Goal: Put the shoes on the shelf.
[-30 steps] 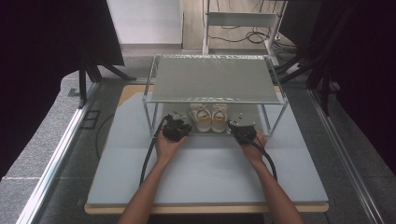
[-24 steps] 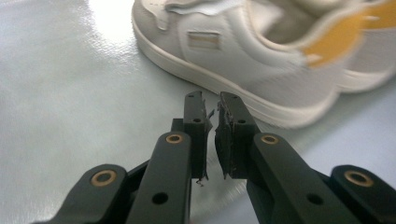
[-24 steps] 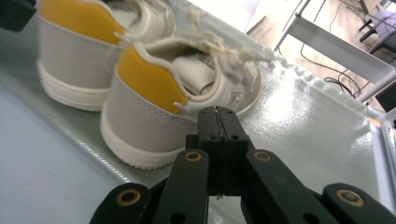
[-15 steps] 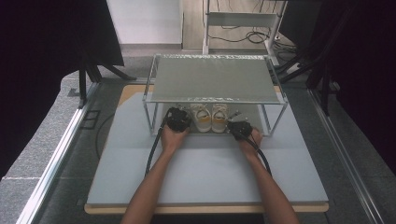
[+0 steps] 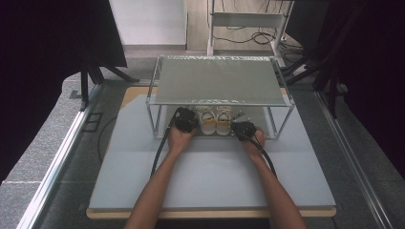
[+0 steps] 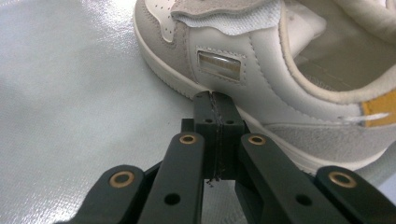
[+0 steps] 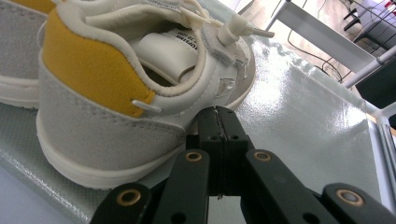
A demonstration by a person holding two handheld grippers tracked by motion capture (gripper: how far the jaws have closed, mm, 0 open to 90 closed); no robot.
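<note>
A pair of small white and grey shoes with yellow heel tabs stands under a low metal shelf rack [image 5: 217,81]. The left shoe [image 5: 208,122] [image 6: 280,70] has my left gripper [image 5: 185,119] [image 6: 215,95] at its outer side. That gripper's jaws have just closed, pads pressed together with nothing between them, tips touching the sole edge. My right gripper [image 5: 242,128] [image 7: 217,112] is shut too, empty, its tips against the outer side of the right shoe [image 5: 223,122] [image 7: 116,93].
The rack's thin legs [image 5: 154,119] stand on a glossy grey mat [image 5: 215,176] close to both hands. Black cables [image 5: 160,150] trail back from the grippers. Behind the table are a white frame [image 5: 248,19] and loose floor cables.
Both hands have slid forward under the rack's front edge, up to the outer sides of the two shoes. The shoes have stayed in place.
</note>
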